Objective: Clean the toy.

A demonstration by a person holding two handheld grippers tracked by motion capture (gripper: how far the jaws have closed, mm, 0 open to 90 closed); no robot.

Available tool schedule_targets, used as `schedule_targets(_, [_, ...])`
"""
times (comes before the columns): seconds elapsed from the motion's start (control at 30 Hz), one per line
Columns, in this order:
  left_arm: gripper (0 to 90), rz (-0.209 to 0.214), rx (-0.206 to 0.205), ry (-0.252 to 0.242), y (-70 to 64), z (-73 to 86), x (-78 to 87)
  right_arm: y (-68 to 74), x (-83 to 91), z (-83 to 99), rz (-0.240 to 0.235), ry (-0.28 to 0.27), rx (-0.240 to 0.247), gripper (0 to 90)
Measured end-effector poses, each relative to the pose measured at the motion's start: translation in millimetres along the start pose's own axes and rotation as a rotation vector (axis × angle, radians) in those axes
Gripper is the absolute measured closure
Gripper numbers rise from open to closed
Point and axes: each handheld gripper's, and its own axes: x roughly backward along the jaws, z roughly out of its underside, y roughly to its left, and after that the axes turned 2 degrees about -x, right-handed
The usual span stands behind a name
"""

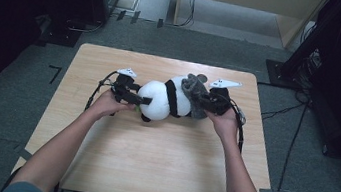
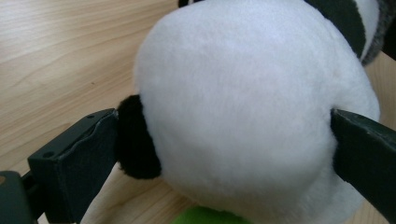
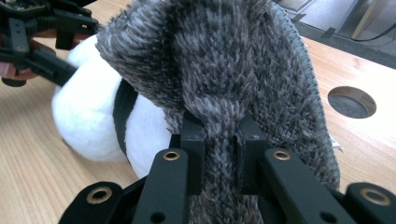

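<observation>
Wooden desk [image 1: 149,163] holds the panda toy [image 1: 162,102] in its middle, with the left tool [image 1: 138,100] squeezing its white head and the right tool [image 3: 219,140] clamped on the grey fuzzy cloth [image 3: 233,60], so the cloth looks only partly on or off.

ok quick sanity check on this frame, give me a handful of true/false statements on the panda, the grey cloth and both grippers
1. The left gripper has its jaws on either side of the plush panda's white round part. True.
2. The right gripper is open and clear of everything. False: its jaws are pinched on a fold of the grey fuzzy cloth.
3. The grey cloth lies flat on the table, apart from the panda. False: it is bunched up against the panda's right end.
4. The panda lies near the far middle of the wooden table. True.
5. There is a round hole in the tabletop. True.
6. The panda is held up off the table by one gripper alone. False: both grippers are at it, one at each end.
</observation>
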Motion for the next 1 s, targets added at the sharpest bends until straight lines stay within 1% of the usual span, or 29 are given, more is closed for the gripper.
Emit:
schedule_targets(0.03, [0.0,0.005,-0.012,0.006,-2.2,0.0,-1.1,-0.9,-1.1,0.4,-0.002,-0.006,0.001,78.3])
schedule_targets(0.1, [0.0,0.018,-0.054,0.018,-8.2,0.3,-3.9,-1.8,-3.3,0.9,0.005,-0.021,0.010,78.0])
schedule_targets(0.13, [0.0,0.022,-0.066,0.028,-10.7,0.7,-5.6,-1.7,-4.6,1.0,0.008,-0.027,0.014,77.9])
schedule_targets(0.17, [0.0,0.031,-0.074,0.042,-13.9,1.3,-8.8,-1.5,-5.3,1.1,0.011,-0.031,0.014,77.8])
schedule_targets(0.23, [0.0,0.031,-0.078,0.045,-15.1,1.7,-10.5,-0.2,-6.9,0.9,0.025,-0.037,0.018,77.9])
schedule_targets(0.33, [0.3,0.033,-0.053,0.053,-14.9,1.6,-10.3,1.7,-7.9,0.8,0.037,-0.044,0.007,77.9])
schedule_targets(0.4, [8.1,0.030,-0.049,0.050,-17.9,1.9,-8.2,2.1,-8.1,0.7,0.044,-0.048,-0.003,77.8])
schedule_targets(0.43, [12.9,0.018,-0.055,0.046,-20.2,2.6,-6.9,1.8,-7.9,0.6,0.043,-0.051,-0.010,77.8])
schedule_targets(0.47, [16.2,0.011,-0.048,0.037,-23.5,3.7,-5.5,0.9,-7.3,0.4,0.042,-0.052,-0.019,77.8])
schedule_targets(0.5, [22.3,0.001,-0.042,0.028,-26.4,4.6,-4.5,0.0,-6.1,0.1,0.043,-0.056,-0.030,77.8])
schedule_targets(0.6, [33.7,-0.028,-0.034,0.025,-36.2,4.9,-0.9,-1.4,-0.4,-2.4,0.041,-0.063,-0.064,78.1])
schedule_targets(0.63, [36.5,-0.033,-0.023,0.024,-39.0,4.8,0.1,-1.3,2.4,-4.0,0.040,-0.060,-0.073,78.2])
schedule_targets(0.67, [39.6,-0.030,0.002,0.023,-41.5,4.2,1.4,-0.7,5.5,-5.8,0.041,-0.057,-0.080,78.4])
schedule_targets(0.7, [41.6,-0.028,0.016,0.023,-43.2,3.5,2.5,0.7,8.7,-7.7,0.040,-0.057,-0.086,78.6])
schedule_targets(0.73, [43.4,-0.026,0.040,0.020,-46.1,2.6,4.3,2.1,11.4,-9.2,0.039,-0.060,-0.084,78.7])
schedule_targets(0.8, [46.5,-0.010,0.062,0.008,-49.8,0.2,7.8,8.1,20.0,-13.3,0.031,-0.078,-0.079,78.7])
schedule_targets(0.87, [48.5,0.005,0.087,-0.018,-53.2,-3.8,14.0,15.1,27.0,-17.0,0.019,-0.093,-0.070,78.7])
schedule_targets(0.93, [49.3,0.003,0.104,-0.047,-57.2,-7.8,21.1,23.6,33.2,-20.5,0.000,-0.106,-0.066,78.6])
schedule_targets(1.0, [49.2,-0.008,0.107,-0.054,-61.6,-10.2,25.9,33.1,37.4,-23.5,-0.013,-0.118,-0.050,78.7])
